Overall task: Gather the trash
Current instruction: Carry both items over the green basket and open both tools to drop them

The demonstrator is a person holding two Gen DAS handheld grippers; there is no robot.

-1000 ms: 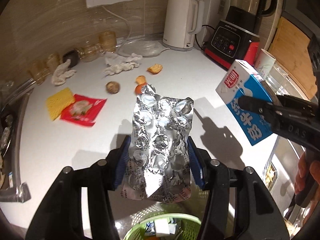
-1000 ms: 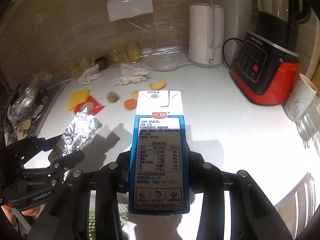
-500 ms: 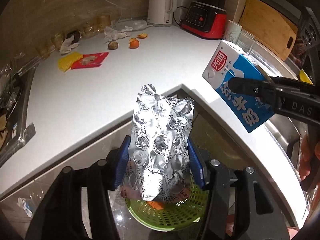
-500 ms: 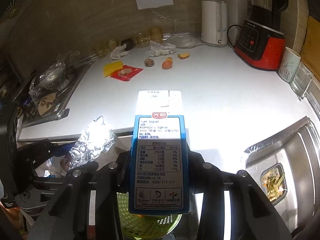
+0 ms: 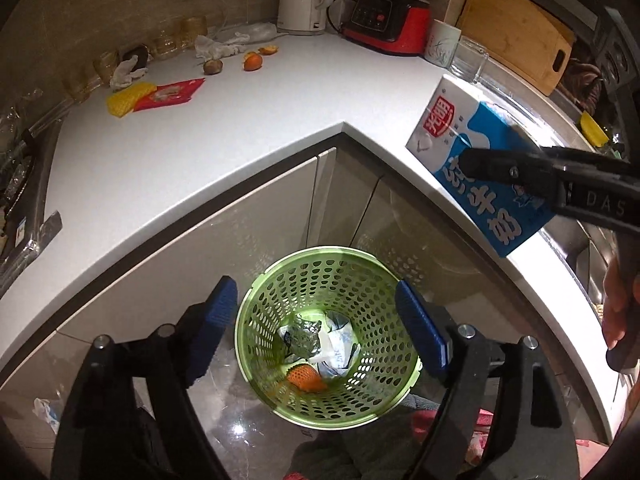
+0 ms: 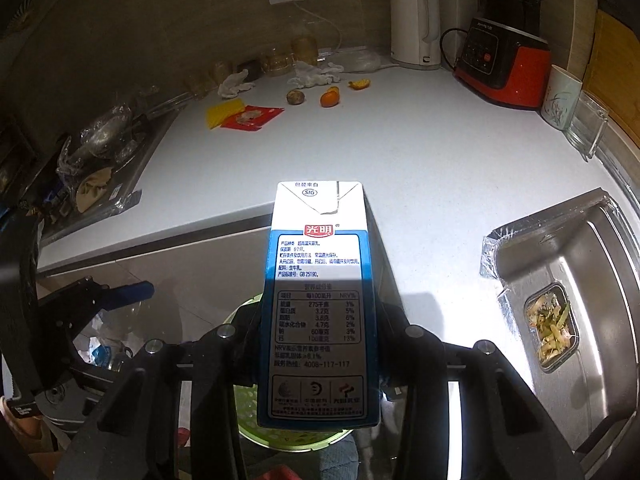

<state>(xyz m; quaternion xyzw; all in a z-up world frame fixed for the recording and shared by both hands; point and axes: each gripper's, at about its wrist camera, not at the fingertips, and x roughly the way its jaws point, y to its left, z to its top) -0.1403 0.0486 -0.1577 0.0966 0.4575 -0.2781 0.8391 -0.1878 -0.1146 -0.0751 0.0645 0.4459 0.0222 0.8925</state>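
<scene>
Left wrist view
Left gripper (image 5: 316,320): my jaws have just been opening and stand wide, nothing between the pads
Green basket (image 5: 256,304): on the floor straight below me; holds crumpled foil (image 5: 304,334), white wrapper scraps, an orange peel piece (image 5: 306,377)
Milk carton (image 5: 472,160): clamped in my right gripper (image 5: 476,164), tilted, up over the counter edge, off to one side of the basket, not above it
Risk: letting go from there, I judge it lands on the counter lip or the floor

Right wrist view
Right gripper (image 6: 320,344): jaws narrow, pressed on both sides of the milk carton (image 6: 320,300)
Green basket (image 6: 244,312): only rim slivers visible behind the carton, so aim is half blind
Risk: tall carton may catch the rim and tip the light basket; any leftover milk could spill
Sink tub (image 6: 552,332): holds food scraps
Counter (image 6: 420,152): red packet (image 6: 252,117), orange (image 6: 330,98), tissues left to fetch
</scene>
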